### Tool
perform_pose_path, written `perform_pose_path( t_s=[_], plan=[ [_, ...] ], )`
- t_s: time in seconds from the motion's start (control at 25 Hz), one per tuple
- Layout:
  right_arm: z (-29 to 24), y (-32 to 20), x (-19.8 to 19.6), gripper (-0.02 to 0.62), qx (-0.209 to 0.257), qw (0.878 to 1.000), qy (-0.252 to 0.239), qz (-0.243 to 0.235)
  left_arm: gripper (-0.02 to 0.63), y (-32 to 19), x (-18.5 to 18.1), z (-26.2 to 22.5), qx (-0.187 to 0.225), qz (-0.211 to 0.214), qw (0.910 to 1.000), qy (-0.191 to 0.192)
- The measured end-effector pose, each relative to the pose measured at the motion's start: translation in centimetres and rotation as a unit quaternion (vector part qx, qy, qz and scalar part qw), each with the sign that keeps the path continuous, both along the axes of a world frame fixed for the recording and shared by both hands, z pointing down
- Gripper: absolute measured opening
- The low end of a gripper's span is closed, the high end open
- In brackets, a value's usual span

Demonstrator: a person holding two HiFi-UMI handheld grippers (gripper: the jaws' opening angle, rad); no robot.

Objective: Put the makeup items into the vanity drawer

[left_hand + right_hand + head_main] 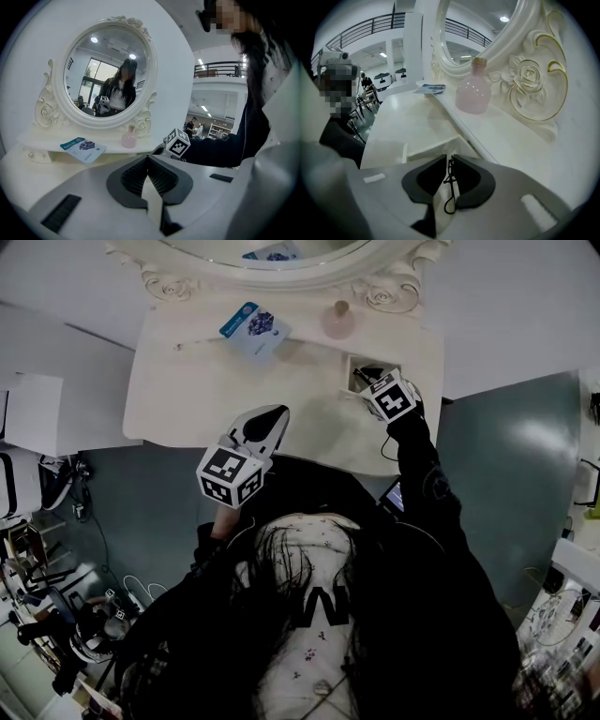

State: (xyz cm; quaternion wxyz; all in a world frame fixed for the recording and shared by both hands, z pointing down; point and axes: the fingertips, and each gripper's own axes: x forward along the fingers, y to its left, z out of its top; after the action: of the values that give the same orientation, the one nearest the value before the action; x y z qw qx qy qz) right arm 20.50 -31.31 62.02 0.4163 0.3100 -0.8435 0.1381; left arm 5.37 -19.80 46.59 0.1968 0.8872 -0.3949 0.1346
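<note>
Readable text: none in any view.
Packet (255, 331) on the vanity shelf (412, 334): teal header band with pale print and a dark blue picture patch. The lettering is too small to make out in the head view or the left gripper view. Marker cube at left (232, 476) and marker cube at right (391, 397): black-and-white square patterns only, no letters or digits.

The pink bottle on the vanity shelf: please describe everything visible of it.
The pink bottle is squat and round-bodied, of what looks like frosted glass, with a short neck and a tan cap. It stands upright on the white shelf, beside the carved rose of the mirror frame, apparently touching only the shelf.
</note>
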Motion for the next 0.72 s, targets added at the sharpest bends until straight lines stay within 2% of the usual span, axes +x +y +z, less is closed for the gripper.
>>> perform_pose_path(
  t_s=[0.32, 0.72],
  plan=[
    [-4.1, -0.6, 1.4, 0.055, 0.044, 0.994, -0.067, 0.069, 0.000, -0.1, 0.0, 0.0, -0.001, 0.003, 1.0000, -0.003],
    [-12.3, 4.5, 0.1, 0.055, 0.122, 0.976, -0.124, 0.134, -0.001, -1.1, -0.5, -1.3, 0.015, 0.046, 0.9988, 0.005]
  ],
)
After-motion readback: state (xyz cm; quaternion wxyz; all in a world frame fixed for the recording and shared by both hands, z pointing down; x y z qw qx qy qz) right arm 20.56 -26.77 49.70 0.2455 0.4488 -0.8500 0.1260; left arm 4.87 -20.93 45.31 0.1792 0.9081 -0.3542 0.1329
